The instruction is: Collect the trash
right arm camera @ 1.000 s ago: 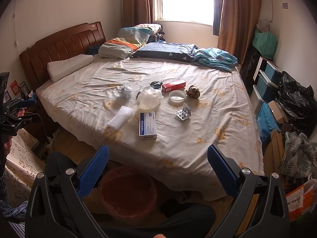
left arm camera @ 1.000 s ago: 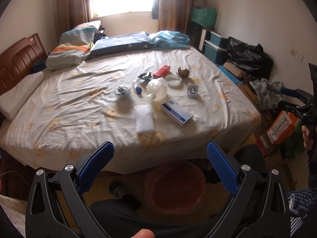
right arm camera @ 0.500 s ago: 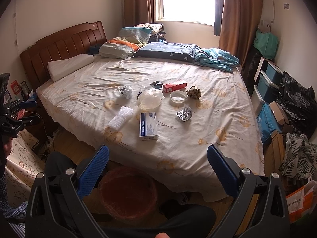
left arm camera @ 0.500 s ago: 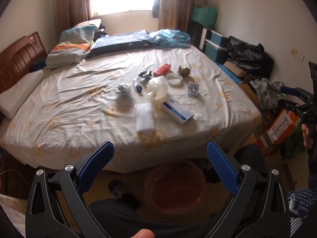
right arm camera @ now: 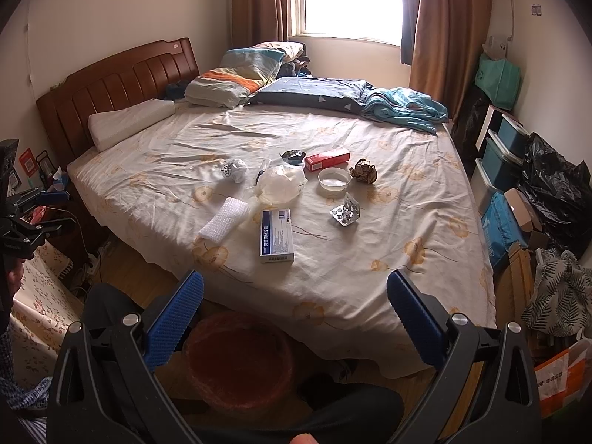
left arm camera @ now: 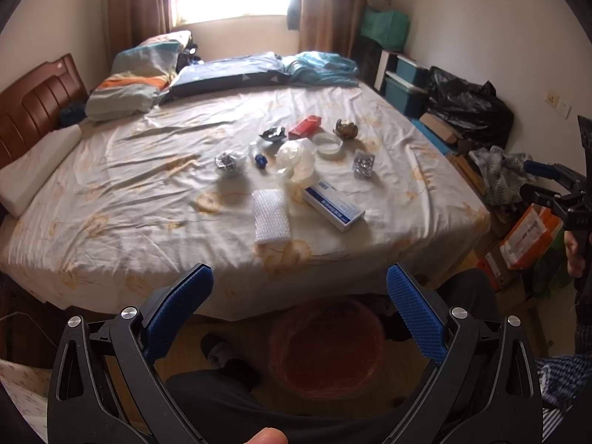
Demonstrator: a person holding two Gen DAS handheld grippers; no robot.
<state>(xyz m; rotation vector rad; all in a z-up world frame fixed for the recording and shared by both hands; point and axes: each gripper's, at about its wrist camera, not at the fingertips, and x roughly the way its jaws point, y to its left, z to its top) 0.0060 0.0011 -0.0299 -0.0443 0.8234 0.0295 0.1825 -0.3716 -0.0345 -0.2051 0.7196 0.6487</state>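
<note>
Both tongs — left [left arm camera: 299, 307] and right [right arm camera: 296, 307] — hung wide open and empty, well short of the trash scattered mid-bed [right arm camera: 370, 259], the bin [right arm camera: 240, 359] on the floor below. Risk, I judged: the flimsy mask [right arm camera: 281, 183] and blister pack [right arm camera: 346, 214] could slip the pads — or the sheet get pinched along.

Bed sheet [right arm camera: 370, 229]: matt cloth, creased, floral print. Headboard [right arm camera: 122, 85]: glossy brown wood. Beside the white box [right arm camera: 276, 236] of smooth printed card: bubble wrap [right arm camera: 219, 219], dimpled plastic; blister pack [right arm camera: 346, 214], shiny foil. Left tongs [left arm camera: 299, 296]: matt black plastic frame, blue ribbed pads [left arm camera: 414, 314], bright metal screws.
</note>
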